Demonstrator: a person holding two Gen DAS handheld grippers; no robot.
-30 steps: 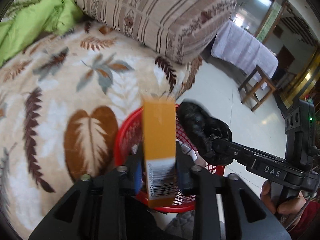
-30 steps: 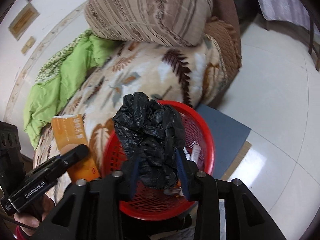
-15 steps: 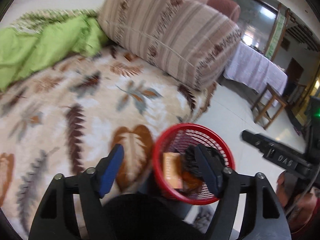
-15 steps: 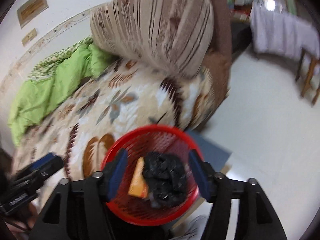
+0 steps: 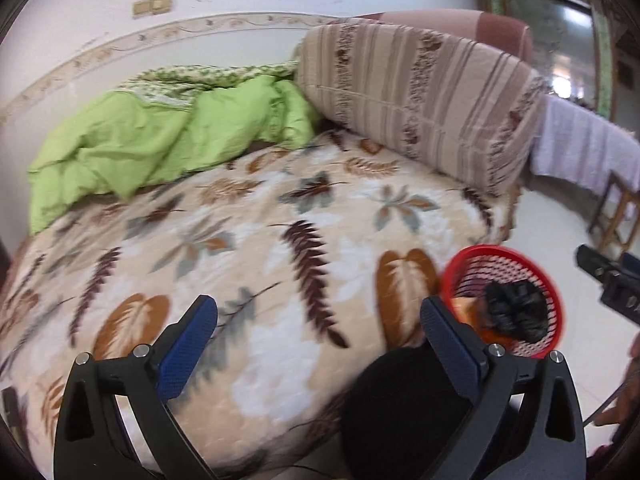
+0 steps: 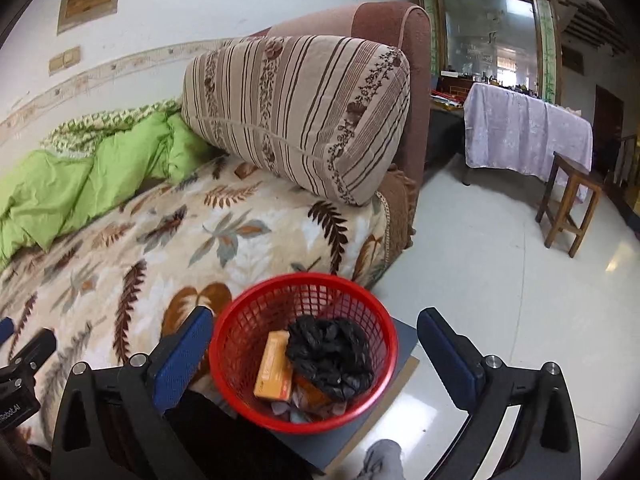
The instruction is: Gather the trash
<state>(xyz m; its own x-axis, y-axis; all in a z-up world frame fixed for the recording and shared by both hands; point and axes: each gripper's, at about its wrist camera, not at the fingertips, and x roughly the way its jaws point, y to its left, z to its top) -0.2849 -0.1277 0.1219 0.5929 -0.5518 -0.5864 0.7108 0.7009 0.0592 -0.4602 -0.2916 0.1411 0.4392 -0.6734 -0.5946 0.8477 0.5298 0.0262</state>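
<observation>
Trash sits inside the red mesh basket [image 6: 304,354], low in the middle of the right wrist view: a crumpled black plastic bag [image 6: 330,358] lies on the right side of the basket's interior, touching an orange carton [image 6: 274,366] that leans beside it on the left, with paler scraps underneath that are too small to make out. The basket stands on a grey board [image 6: 340,436] on the pale tiled floor [image 6: 480,280], just beside the edge of a bed covered with a cream leaf-print blanket [image 6: 160,248]. The right gripper [image 6: 314,344] hovers above the basket with its jaws opening wide; its blue pads [image 6: 182,354] stand on either side of the basket in the frame, pressing on nothing. In the left wrist view the same basket [image 5: 502,300] shows at the lower right, blurred, with the black bag [image 5: 516,316] and a sliver of orange in it. The left gripper [image 5: 316,346] is over the blanket [image 5: 260,240], its jaws also opening, with only the bedding seen between the blue pads [image 5: 186,356]. A crumpled green quilt [image 5: 160,140] lies at the upper left of the bed, and a large striped cushion [image 5: 420,100] leans at the upper right. A wooden stool [image 6: 568,200] and a table draped in a pale cloth [image 6: 528,132] stand at the right of the right wrist view.
</observation>
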